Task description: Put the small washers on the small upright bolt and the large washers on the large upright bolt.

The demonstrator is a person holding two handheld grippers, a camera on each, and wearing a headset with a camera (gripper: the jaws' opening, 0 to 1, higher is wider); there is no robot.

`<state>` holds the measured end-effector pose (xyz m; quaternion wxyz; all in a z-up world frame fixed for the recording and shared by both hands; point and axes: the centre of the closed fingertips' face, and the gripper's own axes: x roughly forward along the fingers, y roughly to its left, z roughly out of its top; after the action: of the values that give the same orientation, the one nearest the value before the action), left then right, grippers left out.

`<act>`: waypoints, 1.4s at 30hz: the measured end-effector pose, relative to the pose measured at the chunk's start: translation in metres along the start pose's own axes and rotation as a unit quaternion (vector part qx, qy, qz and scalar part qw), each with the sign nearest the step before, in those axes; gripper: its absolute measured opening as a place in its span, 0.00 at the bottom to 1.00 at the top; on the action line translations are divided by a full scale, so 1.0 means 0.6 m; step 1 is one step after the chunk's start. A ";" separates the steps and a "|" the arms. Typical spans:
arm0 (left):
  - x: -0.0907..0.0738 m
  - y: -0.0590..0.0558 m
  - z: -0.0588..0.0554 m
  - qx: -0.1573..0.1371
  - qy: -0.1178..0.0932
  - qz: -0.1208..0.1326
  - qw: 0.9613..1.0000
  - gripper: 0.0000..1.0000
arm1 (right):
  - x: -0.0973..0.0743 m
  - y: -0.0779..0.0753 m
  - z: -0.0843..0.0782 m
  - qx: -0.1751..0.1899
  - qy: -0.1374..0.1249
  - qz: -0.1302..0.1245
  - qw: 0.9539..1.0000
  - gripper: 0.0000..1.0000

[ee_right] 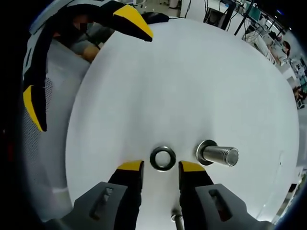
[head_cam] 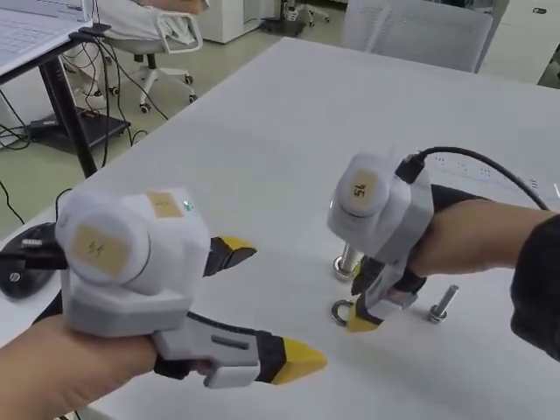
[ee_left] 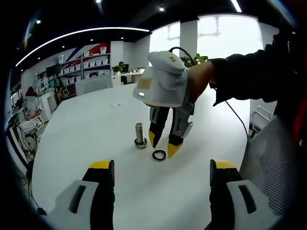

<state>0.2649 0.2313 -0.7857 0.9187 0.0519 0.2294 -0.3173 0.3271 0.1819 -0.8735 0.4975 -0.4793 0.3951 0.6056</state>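
Washer (head_cam: pixel 338 309) half-hid behind rt tongs (ee_right: pixel 161 166), head view; rt tongs slightly apart, lt tongs (ee_left: pixel 162 164) wide.

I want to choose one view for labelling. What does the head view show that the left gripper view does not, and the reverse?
Head view: a small bolt and an office chair. Left gripper view: ceiling lights and wall shelves. Both: the right gripper open by a washer, near the large bolt.
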 end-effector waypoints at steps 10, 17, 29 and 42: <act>0.000 0.001 0.002 0.000 -0.002 0.001 1.000 0.81 | 0.010 0.000 -0.001 0.000 0.001 -0.005 1.000 0.30; -0.001 0.001 0.003 -0.001 -0.003 0.002 1.000 0.81 | 0.011 -0.005 0.000 0.004 -0.002 -0.005 1.000 0.28; -0.001 0.001 0.004 -0.001 -0.004 0.001 1.000 0.80 | 0.011 -0.004 0.000 0.002 -0.001 -0.007 1.000 0.25; -0.001 0.000 0.005 0.000 -0.006 0.000 1.000 0.80 | 0.011 0.001 0.002 0.000 0.001 -0.009 1.000 0.24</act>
<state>0.2657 0.2312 -0.7829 0.9199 0.0497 0.2245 -0.3177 0.3260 0.1843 -0.8796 0.5023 -0.4834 0.3917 0.6005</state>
